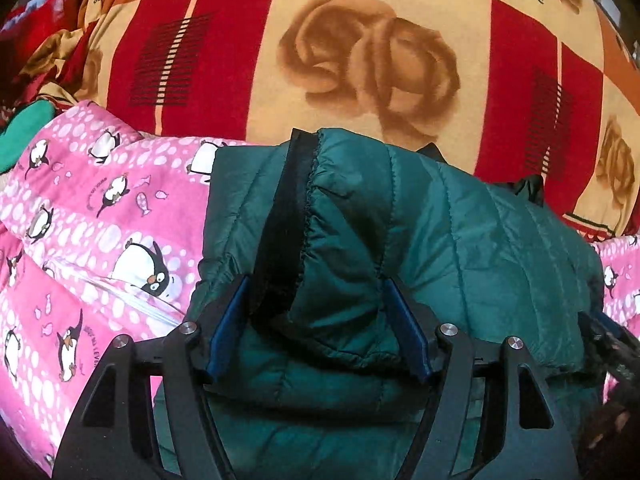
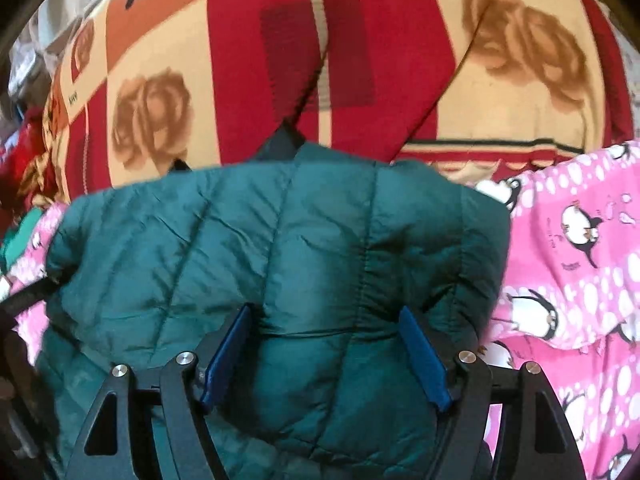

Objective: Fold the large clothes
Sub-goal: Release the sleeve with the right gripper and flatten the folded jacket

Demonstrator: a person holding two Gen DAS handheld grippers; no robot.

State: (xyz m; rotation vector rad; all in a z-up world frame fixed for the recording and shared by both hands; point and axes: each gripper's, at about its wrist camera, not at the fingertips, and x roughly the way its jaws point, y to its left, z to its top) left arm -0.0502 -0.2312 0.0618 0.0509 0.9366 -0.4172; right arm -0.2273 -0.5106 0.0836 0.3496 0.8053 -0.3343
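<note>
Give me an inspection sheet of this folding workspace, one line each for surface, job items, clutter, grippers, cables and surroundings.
Surface: a red and cream rose-print blanket printed with "love", spread flat.
Job's things: green quilted jacket lying bunched on a pink penguin-print quilt; its black zipper edge faces up.
Clutter: a green cloth at the far left, and rumpled red fabric beyond it.
Grippers: left gripper open, fingers either side of a jacket fold; right gripper open, straddling padded jacket fabric. Whether either touches the jacket is unclear.
Cables: nothing seen.
Surroundings: dark and blurred at the edges, cannot tell.
</note>
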